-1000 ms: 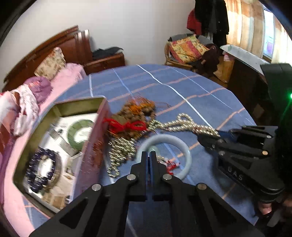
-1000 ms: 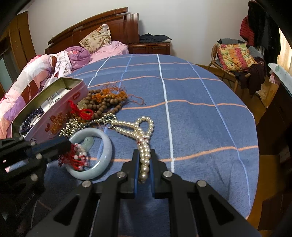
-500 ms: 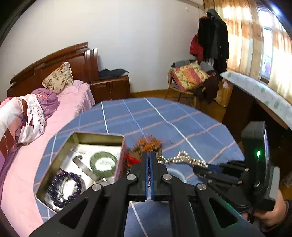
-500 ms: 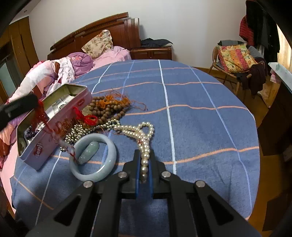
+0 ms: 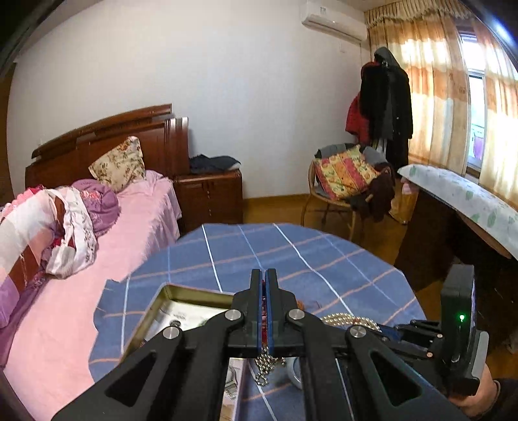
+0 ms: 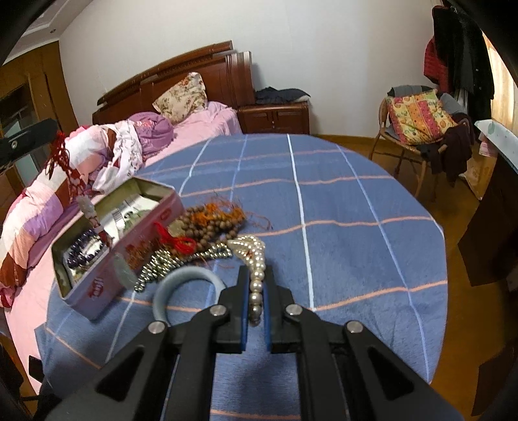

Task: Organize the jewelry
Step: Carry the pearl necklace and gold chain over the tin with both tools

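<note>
While the left tool (image 5: 265,285) pinches a red cord, its tip stands high above the open tin (image 5: 181,307) on the blue checked tabletop (image 5: 291,259). From the right wrist, that red tasselled pendant (image 6: 85,200) dangles over the tin; the right tool (image 6: 255,288) grips the white pearl necklace (image 6: 252,259).

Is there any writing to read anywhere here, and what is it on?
Nothing can be read for certain.
Red lettering on the side of the pink tin: blurred, unreadable.
Print on the paper inside the tin: too small to read.
Small label on the air conditioner: too small to read.
</note>
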Available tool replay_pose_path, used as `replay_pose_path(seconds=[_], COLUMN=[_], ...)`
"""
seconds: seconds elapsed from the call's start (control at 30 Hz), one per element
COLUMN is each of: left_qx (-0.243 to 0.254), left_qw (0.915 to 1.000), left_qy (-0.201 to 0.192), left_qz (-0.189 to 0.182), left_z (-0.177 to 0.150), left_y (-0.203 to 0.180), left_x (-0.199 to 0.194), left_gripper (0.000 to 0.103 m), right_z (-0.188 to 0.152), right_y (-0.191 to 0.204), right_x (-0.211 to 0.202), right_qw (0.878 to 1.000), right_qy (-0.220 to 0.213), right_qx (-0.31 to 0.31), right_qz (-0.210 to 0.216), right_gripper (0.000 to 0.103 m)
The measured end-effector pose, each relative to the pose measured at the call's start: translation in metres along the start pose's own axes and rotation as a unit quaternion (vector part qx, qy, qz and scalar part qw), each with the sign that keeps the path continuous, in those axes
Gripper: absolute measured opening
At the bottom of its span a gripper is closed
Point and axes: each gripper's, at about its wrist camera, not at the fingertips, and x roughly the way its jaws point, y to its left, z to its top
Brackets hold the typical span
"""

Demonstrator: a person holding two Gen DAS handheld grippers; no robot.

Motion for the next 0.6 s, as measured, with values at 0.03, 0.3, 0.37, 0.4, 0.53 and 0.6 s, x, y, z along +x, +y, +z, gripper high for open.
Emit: replay_pose_path(seconds=[0.03,0.3,0.37,0.4,0.53,0.6], left_qx=[0.000,-0.006,-0.007,-0.008,-0.010,-0.013], left_qw=[1.0000,0.9994,0.9991,0.9990,0.9980,0.9976], left_qy=[-0.004,-0.026,-0.029,-0.031,-0.038,-0.037], left_qz=[0.002,0.022,0.030,0.033,0.050,0.057], left_z=[0.003,0.017,0.020,0.021,0.026,0.027], left_y=[0.002,0.019,0.026,0.027,0.040,0.048], left_x=[-0.002,-0.016,-0.018,-0.019,-0.023,-0.024], left_gripper=[0.000,0.000,0.000,0.000,0.000,0.000], right_z=[0.001,0.019,0.022,0.025,0.033,0.038], right_y=[0.001,0.018,0.022,0.025,0.037,0.044], right_x=[-0.001,-0.013,-0.016,-0.017,-0.021,-0.021], right_qw=[1.000,0.999,0.999,0.999,0.998,0.997], right_qy=[-0.002,-0.031,-0.036,-0.039,-0.052,-0.057], right_qx=[0.000,-0.013,-0.017,-0.019,-0.029,-0.033], right_qz=[0.001,0.020,0.024,0.027,0.038,0.046], right_gripper=[0.009,0.009,0.009,0.009,0.009,0.009])
